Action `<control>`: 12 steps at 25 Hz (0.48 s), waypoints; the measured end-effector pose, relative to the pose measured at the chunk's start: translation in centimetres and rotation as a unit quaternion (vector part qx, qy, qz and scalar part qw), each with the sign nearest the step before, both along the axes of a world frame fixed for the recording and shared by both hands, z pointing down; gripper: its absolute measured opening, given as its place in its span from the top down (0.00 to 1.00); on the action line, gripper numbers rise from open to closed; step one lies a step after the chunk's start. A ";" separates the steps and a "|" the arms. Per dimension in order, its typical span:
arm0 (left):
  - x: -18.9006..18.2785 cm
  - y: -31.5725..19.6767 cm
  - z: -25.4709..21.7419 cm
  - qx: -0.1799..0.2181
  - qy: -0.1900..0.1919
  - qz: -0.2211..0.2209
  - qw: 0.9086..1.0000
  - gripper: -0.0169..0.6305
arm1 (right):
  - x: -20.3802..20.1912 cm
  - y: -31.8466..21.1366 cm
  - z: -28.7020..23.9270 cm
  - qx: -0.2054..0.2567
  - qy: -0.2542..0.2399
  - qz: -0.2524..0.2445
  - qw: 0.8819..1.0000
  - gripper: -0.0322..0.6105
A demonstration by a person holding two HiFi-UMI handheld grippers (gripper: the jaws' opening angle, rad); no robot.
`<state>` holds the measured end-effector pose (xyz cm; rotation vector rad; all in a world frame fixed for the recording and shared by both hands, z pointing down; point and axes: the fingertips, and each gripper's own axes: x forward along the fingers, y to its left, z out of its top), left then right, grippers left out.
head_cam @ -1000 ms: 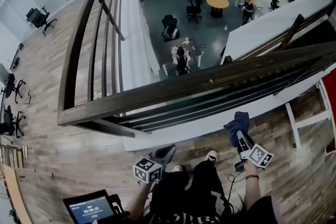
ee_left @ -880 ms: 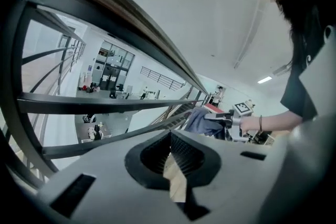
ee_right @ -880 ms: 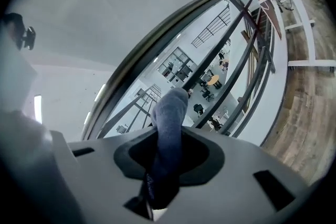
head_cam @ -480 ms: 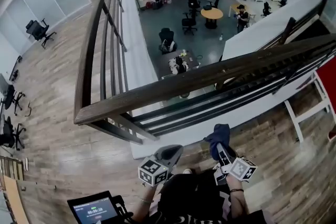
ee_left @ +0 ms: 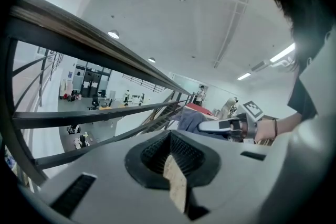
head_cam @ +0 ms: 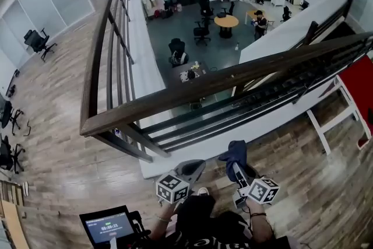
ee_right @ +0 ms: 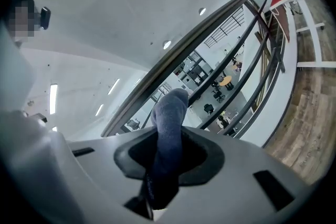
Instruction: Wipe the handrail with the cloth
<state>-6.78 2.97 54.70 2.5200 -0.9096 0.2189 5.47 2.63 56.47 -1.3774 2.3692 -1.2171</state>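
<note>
Below the handrail (head_cam: 221,83), the right tongs (head_cam: 236,165) are pinching the blue cloth (head_cam: 234,150) clear of the rail, while the left tongs (head_cam: 193,167) are sitting pressed together, empty.

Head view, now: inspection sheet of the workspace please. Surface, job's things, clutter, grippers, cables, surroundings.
Surface: wood-plank floor.
Job's things: dark handrail; blue cloth held low, apart from it, wiping not yet begun.
Clutter: screen device at lower left.
Grippers: right gripper jaws shut on the cloth; left gripper jaws shut, nothing between them.
Cables: nothing seen clearly.
Surroundings: open drop beyond the handrail to a lower hall with a round table; red panel at right.
</note>
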 end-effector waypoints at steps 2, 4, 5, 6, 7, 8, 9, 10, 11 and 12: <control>1.4 0.8 -0.8 0.006 0.001 0.003 1.000 0.97 | 1.3 1.1 -0.7 0.008 0.007 0.003 1.000 0.81; 3.2 2.0 -1.4 0.011 0.003 0.006 1.000 0.97 | 2.8 2.4 -1.2 0.014 0.011 0.006 1.000 0.81; 4.2 2.8 -1.6 0.013 0.005 0.008 1.000 0.97 | 3.5 3.2 -1.4 0.015 0.012 0.008 1.000 0.81; 5.1 3.6 -1.8 0.014 0.006 0.011 1.000 0.97 | 4.2 4.0 -1.4 0.016 0.012 0.010 1.000 0.81; 6.0 4.4 -1.8 0.015 0.007 0.014 1.000 0.97 | 4.8 4.9 -1.5 0.016 0.013 0.010 1.000 0.81; 6.9 5.2 -1.9 0.015 0.007 0.017 1.000 0.97 | 5.4 5.8 -1.5 0.017 0.015 0.009 1.000 0.81; 7.7 6.1 -2.0 0.015 0.005 0.021 1.000 0.97 | 5.8 6.7 -1.6 0.018 0.016 0.008 1.000 0.81; 8.4 7.0 -2.0 0.016 0.004 0.024 1.000 0.97 | 6.3 7.6 -1.7 0.019 0.018 0.006 1.000 0.81; 9.2 7.9 -2.1 0.017 0.002 0.028 0.999 0.97 | 6.8 8.5 -1.8 0.020 0.018 0.005 1.000 0.81; 9.9 8.9 -2.1 0.018 0.001 0.030 0.999 0.97 | 7.4 9.4 -2.0 0.022 0.017 0.004 1.000 0.81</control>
